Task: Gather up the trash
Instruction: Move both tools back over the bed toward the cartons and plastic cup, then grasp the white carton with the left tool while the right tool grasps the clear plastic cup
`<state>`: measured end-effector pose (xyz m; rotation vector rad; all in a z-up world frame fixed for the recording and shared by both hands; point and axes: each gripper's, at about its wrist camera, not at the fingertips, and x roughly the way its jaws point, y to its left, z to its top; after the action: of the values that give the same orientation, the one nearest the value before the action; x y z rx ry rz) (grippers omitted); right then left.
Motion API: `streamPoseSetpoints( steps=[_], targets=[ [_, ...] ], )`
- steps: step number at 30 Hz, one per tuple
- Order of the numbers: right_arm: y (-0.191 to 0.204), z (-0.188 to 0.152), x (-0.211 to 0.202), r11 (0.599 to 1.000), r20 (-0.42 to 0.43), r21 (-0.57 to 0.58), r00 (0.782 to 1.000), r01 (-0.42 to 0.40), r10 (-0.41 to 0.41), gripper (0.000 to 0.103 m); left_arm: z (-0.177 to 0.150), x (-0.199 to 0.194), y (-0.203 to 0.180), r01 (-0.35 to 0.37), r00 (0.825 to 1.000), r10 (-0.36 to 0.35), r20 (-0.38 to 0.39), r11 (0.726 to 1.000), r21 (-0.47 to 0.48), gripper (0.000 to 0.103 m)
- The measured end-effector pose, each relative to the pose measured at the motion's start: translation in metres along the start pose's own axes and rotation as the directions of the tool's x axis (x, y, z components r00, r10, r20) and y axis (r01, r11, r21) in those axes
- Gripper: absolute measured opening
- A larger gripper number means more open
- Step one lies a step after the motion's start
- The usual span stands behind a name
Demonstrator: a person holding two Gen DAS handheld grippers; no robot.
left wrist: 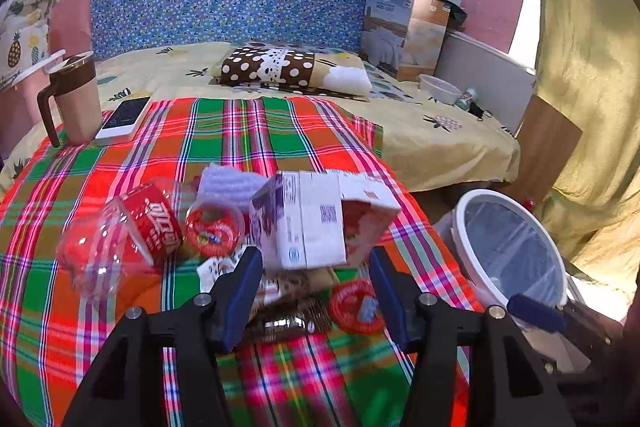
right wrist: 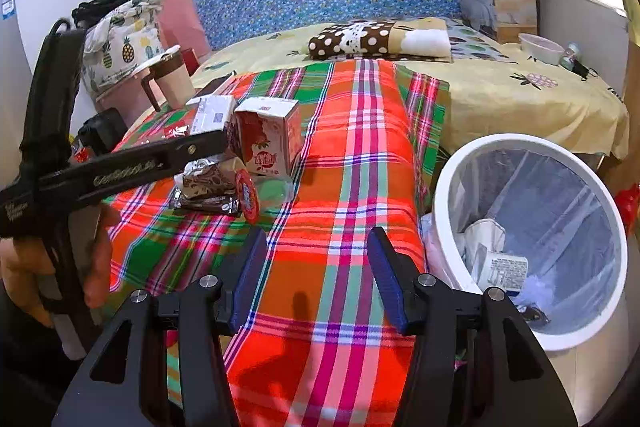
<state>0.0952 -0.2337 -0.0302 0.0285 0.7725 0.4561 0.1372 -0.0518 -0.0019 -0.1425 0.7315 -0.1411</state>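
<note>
My left gripper [left wrist: 316, 261] is open, its blue pads either side of the near end of a white milk carton [left wrist: 312, 219] that lies on the plaid cloth [left wrist: 248, 139]; no pad presses on the carton. Around the carton lie a crushed red cola bottle [left wrist: 132, 235], a red-lidded cup [left wrist: 214, 227], a brown wrapper [left wrist: 288, 311] and a red round lid [left wrist: 356, 307]. My right gripper [right wrist: 316, 255] is open over bare plaid cloth with nothing between its fingers. To its right stands a white lined bin [right wrist: 440, 195] with a white packet [right wrist: 500, 271] inside.
A mug [left wrist: 76, 99] and a phone [left wrist: 124, 119] sit at the cloth's far left. A spotted pillow [left wrist: 288, 67], a cardboard box [left wrist: 404, 31] and a bowl [left wrist: 440, 87] lie on the bed behind. A hand [right wrist: 24, 267] holds the left gripper's black body [right wrist: 132, 167].
</note>
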Motion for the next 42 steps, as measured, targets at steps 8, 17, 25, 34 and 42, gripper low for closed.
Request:
streamPoseSetpoints(
  steps=[8, 17, 25, 34, 42],
  targets=[
    [0.006, 0.008, 0.015, 0.998, -0.021, -0.027, 0.999, -0.050, 0.049, 0.054, 0.006, 0.014, 0.012, -0.026, 1.000, 0.025, -0.005, 0.999, -0.026, 0.049],
    [0.014, 0.022, 0.043, 0.987, -0.072, -0.055, 0.986, -0.151, 0.147, 0.054, -0.003, -0.006, 0.036, 0.000, 1.000, 0.000, 0.004, 0.999, -0.047, 0.043],
    [0.028, 0.029, 0.062, 0.974, -0.132, -0.103, 0.973, -0.202, 0.188, 0.055, -0.009, -0.013, 0.053, 0.025, 1.000, -0.024, 0.003, 0.997, -0.071, 0.043],
    [0.030, 0.033, 0.065, 0.979, -0.137, -0.104, 0.977, -0.177, 0.162, 0.046, -0.008, -0.013, 0.057, 0.045, 0.999, -0.044, 0.006, 0.997, -0.068, 0.042],
    [0.030, 0.030, 0.055, 0.983, -0.118, -0.088, 0.981, -0.163, 0.152, 0.044, -0.008, -0.022, 0.054, 0.053, 0.998, -0.052, 0.019, 0.997, -0.061, 0.042]
  ],
)
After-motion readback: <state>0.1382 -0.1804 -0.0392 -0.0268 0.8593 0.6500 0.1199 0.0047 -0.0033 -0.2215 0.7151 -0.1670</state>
